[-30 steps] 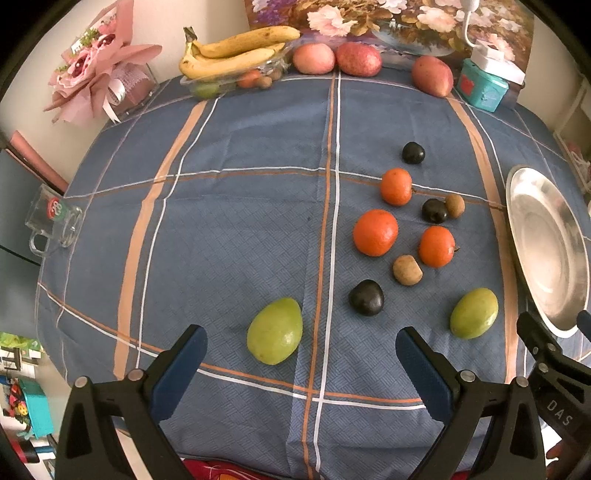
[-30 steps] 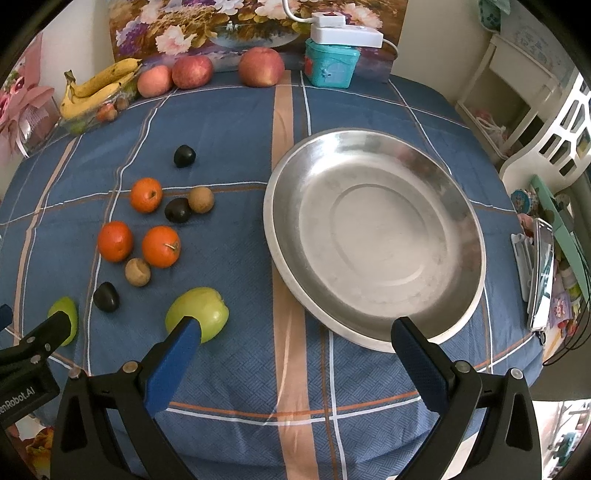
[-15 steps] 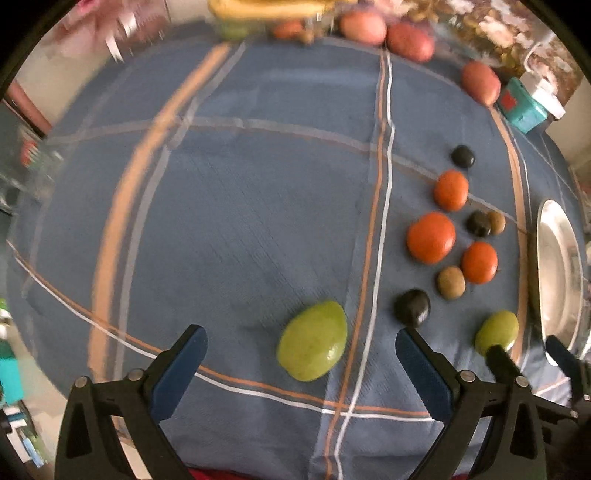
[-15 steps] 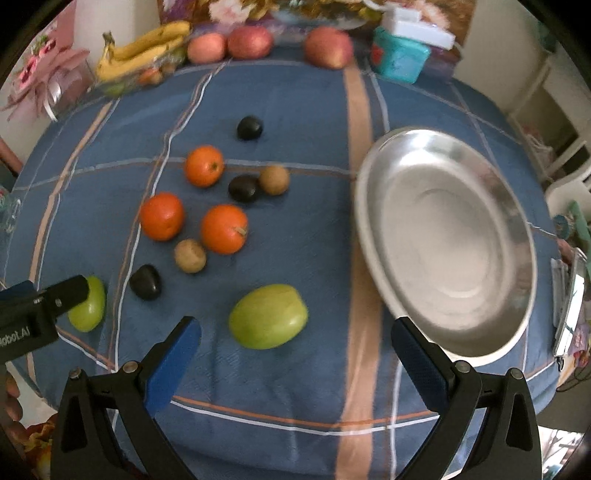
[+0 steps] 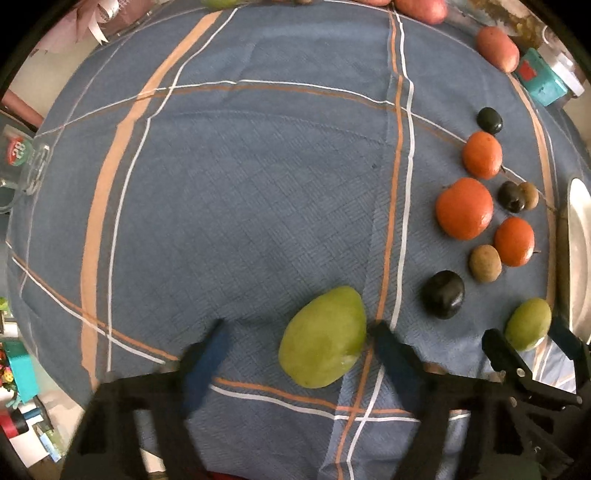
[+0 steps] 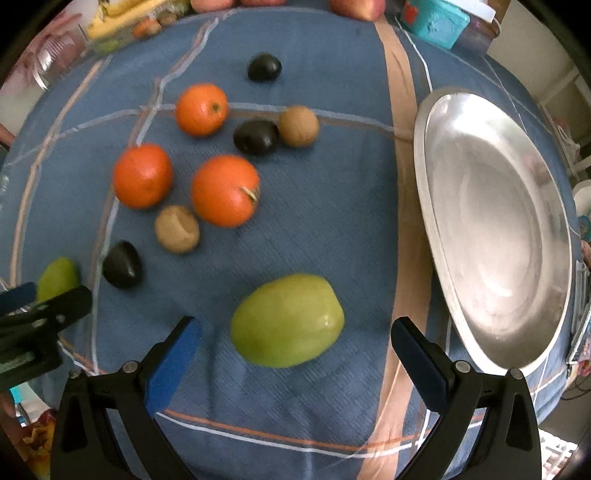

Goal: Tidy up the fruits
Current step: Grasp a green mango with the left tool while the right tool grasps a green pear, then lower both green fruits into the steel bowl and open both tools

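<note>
A green mango (image 5: 323, 338) lies on the blue checked tablecloth between the fingers of my open left gripper (image 5: 299, 328), which does not touch it. A second green mango (image 6: 287, 320) lies just ahead of my open right gripper (image 6: 295, 332), between its finger lines; it also shows in the left wrist view (image 5: 528, 323). Three oranges (image 6: 224, 190), dark plums (image 6: 122, 264) and brown kiwis (image 6: 177, 229) lie scattered beyond. A silver plate (image 6: 461, 332) sits at the right, with nothing on it.
Bananas (image 6: 122, 14) in a clear tray, red apples (image 5: 496, 48) and a teal box (image 6: 436, 22) stand along the far edge. A glass mug (image 5: 22, 162) sits at the table's left edge. The near table edge is close below both grippers.
Both grippers have moved forward and down toward the table. Each green mango now lies between its gripper's fingers; the fruits look larger and nearer. The left gripper's fingers have come closer together.
</note>
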`<state>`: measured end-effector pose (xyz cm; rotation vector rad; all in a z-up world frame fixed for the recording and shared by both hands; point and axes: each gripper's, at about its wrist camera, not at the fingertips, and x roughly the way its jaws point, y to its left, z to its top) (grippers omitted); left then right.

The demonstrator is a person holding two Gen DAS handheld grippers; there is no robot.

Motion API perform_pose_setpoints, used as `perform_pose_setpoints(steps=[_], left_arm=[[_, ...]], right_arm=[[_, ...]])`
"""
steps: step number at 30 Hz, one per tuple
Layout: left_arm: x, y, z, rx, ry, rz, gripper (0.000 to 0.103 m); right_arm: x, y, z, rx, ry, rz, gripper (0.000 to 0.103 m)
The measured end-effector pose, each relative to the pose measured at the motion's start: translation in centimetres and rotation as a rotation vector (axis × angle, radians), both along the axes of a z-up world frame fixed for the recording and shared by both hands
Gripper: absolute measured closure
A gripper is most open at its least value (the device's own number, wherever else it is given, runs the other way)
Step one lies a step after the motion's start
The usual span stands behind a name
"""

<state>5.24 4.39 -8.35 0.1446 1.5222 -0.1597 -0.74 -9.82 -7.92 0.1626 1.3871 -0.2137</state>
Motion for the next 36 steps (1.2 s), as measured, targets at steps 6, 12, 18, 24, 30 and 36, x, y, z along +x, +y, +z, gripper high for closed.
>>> perform_pose_setpoints(steps=[6,12,18,24,30,36], left_arm=[[0.0,-0.6,0.1,-0.049,0.011,0.0,0.057],[0.4,0.6,0.1,-0.089,0.023,0.035,0.057],[0.8,2.3,0.9,-0.157,-0.006,0.075,0.057],[0.9,3.6,3.1,-0.215,-0.028,0.102,0.057],[0.3,2.2,6.7,-0.246,-0.065,0.072,0.057],[-0.6,-3.2,9.4,-0.271,-0.09,-0.053,0.057]], right_arm=[[-0.2,1.4,0.9,-0.032,-0.046,0.039,0.049],[-0.2,0.2,2.1,-0.003,-0.067,0.027,0.05],[0.0,-0.3,4.5,0.035,-0.14,0.017,0.05],[-0.5,-1.5,6.2,0.005,-0.184,-0.003,0.05],[-1.6,-4.2,6.9,0.009,-0.242,-0.095,0.05],[-4.5,-9.1,7.7,-0.071,-0.241,-0.309,0.05]])
